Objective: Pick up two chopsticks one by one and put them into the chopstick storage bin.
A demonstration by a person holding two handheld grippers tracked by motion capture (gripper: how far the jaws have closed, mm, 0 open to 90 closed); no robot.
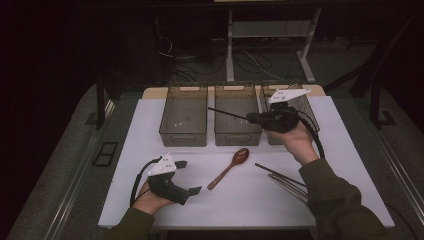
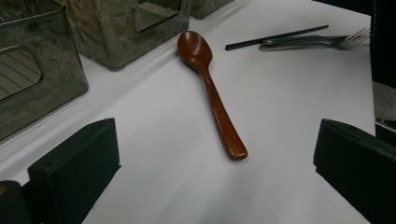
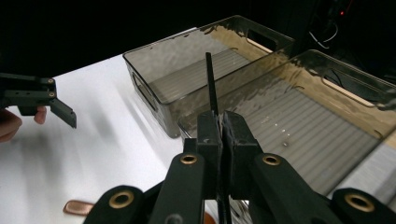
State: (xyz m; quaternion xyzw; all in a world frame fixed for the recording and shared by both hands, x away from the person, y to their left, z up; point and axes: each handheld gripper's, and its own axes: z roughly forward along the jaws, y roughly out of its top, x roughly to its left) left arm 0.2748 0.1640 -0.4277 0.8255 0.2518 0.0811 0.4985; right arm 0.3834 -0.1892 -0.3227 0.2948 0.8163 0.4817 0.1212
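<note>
The black chopstick [image 3: 211, 84], clamped near one end in my right gripper [image 3: 219, 122] above the middle bin [image 1: 238, 116], looks light, stiff and slippery; my left gripper [image 1: 187, 176] rests released.

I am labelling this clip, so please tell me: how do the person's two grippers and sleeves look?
Both the left gripper and the right gripper are black, each topped by a pale grey three-cornered plate and trailing a black cable. The right gripper's jaw links carry brass-coloured rivets. The left gripper's jaws are blocky and black. The sleeves are dark olive green.
</note>
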